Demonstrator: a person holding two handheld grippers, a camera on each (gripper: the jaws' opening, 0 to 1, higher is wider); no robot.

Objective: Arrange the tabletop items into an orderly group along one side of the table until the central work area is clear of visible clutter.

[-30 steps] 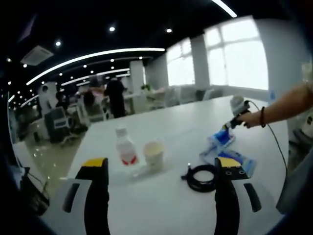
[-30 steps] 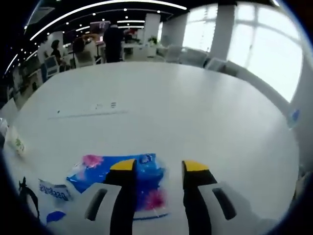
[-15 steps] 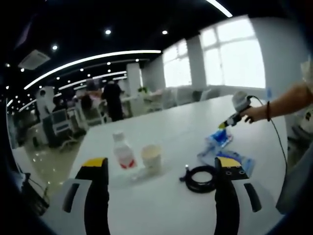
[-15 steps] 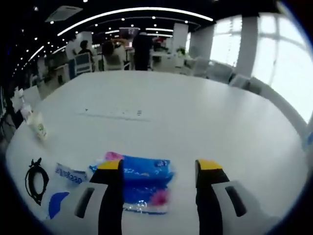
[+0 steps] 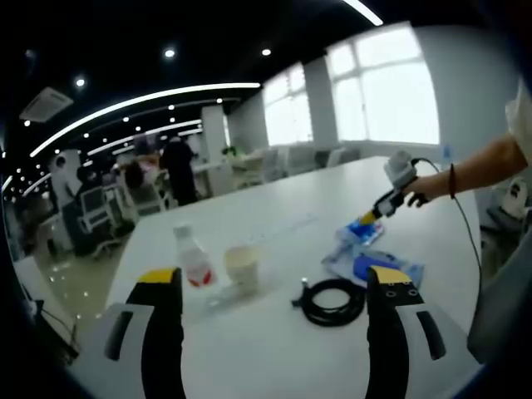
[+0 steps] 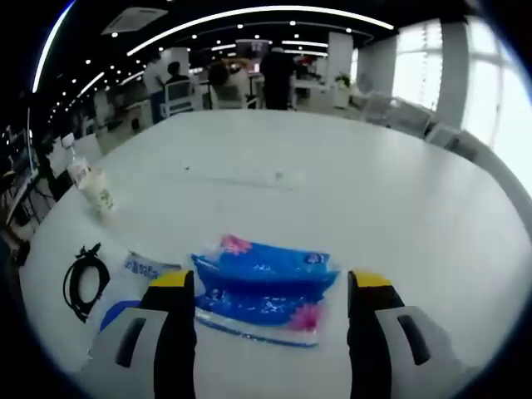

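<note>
White surface (image 6: 349, 174) in open office. Right tongs (image 6: 272, 287) spread wide, hovering over blue tissue pack (image 6: 266, 278) lying between jaws, untouched. Left tongs (image 5: 273, 283) spread, nothing between. Beyond: black cable coil (image 5: 332, 301), paper cup (image 5: 241, 268), plastic bottle (image 5: 193, 259) beside cup, second blue-white pack (image 5: 374, 268) near coil.

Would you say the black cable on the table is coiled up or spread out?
Coiled. In the left gripper view the black cable lies as a compact ring on the table, with one short end sticking out.
</note>
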